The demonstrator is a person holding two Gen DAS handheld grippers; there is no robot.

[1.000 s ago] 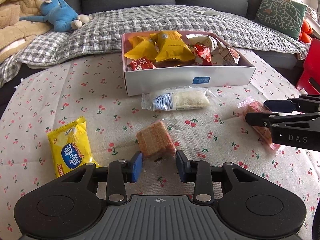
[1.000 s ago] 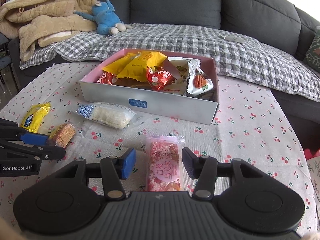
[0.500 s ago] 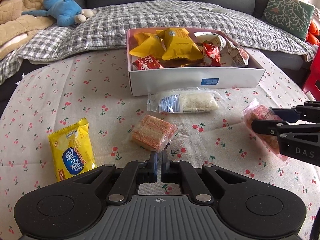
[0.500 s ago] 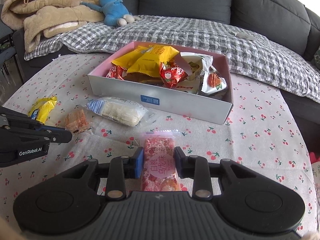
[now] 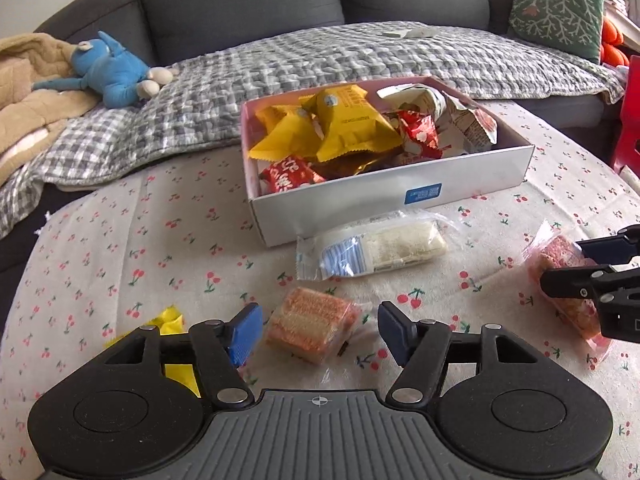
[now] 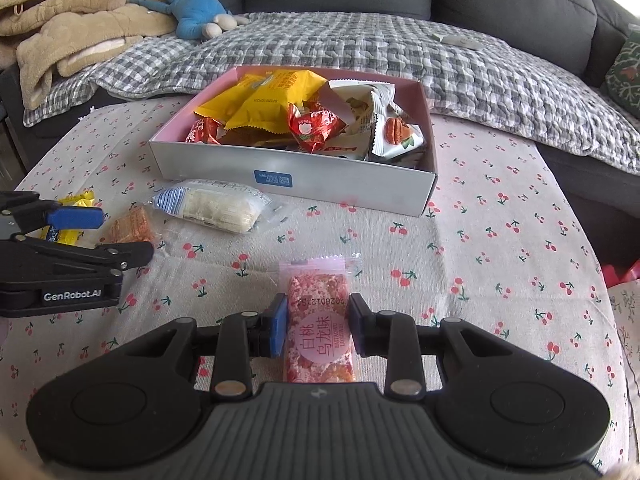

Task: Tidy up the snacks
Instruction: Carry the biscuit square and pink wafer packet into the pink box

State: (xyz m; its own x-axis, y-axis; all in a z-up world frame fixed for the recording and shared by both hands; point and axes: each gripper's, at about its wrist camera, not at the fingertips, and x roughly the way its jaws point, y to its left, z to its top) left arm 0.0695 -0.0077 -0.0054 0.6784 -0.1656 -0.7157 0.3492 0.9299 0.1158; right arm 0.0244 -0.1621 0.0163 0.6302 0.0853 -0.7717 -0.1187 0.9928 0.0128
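A white box with a pink inside holds several snack packets. My left gripper is open around an orange wafer pack lying on the tablecloth, also seen in the right wrist view. My right gripper is shut on a pink nougat bar, which shows at the right of the left wrist view. A clear-wrapped white cake lies in front of the box. A yellow packet lies left, partly hidden by my left gripper.
The cherry-print tablecloth covers the round table. Behind it is a grey sofa with a checked blanket, a blue plush toy, a beige blanket and a green cushion.
My left gripper was open, shut empty just short of the wafer pack, and now stands open around it. My right gripper closed onto the pink bar.
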